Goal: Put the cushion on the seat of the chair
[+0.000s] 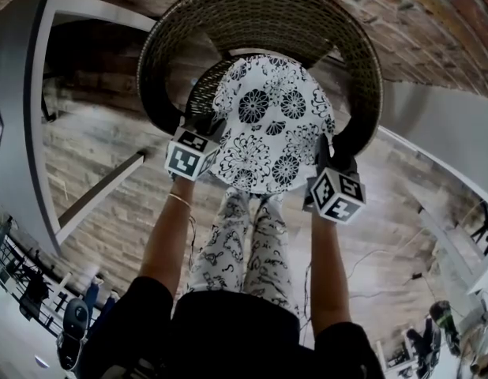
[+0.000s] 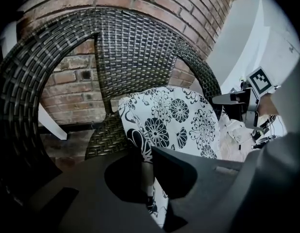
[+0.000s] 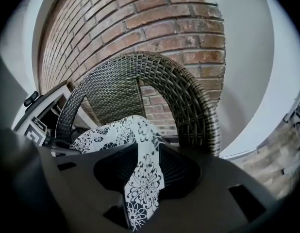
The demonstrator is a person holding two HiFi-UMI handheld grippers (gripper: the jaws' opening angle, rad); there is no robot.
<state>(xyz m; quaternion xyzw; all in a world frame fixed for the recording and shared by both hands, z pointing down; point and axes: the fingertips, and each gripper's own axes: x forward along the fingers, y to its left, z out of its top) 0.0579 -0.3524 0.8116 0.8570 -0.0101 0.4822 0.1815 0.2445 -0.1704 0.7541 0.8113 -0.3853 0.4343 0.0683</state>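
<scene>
1. The cushion [image 1: 269,125], round and white with black flower prints, lies over the seat [image 1: 203,89] of the chair [image 1: 260,6], inside its round woven frame. A strip of dark woven seat shows along the cushion's left edge. In the left gripper view the cushion [image 2: 179,120] slopes upward, its far edge near the woven back of the chair [image 2: 135,47]. I cannot tell whether its underside rests fully on the seat [image 2: 108,135].
2. The left gripper [image 1: 215,129] is at the cushion's left edge. In its own view the left gripper [image 2: 146,164] has its jaws closed tight on a fold of the printed fabric.
3. The right gripper [image 1: 323,160] is at the cushion's right edge. In its own view the right gripper [image 3: 144,161] has its jaws spread wide, and the cushion [image 3: 116,130] has its edge lying loose between them, not pinched.
4. Each gripper carries a cube with black-and-white square markers, the left cube [image 1: 187,155] and the right cube [image 1: 336,194]; these bear patterns only.
5. The chair [image 3: 189,96] is dark wicker with a hoop-shaped back and stands just in front of a red brick wall [image 3: 155,18].
6. Below the cushion the person's patterned trousers [image 1: 244,243] show above a wooden floor [image 1: 94,156].
</scene>
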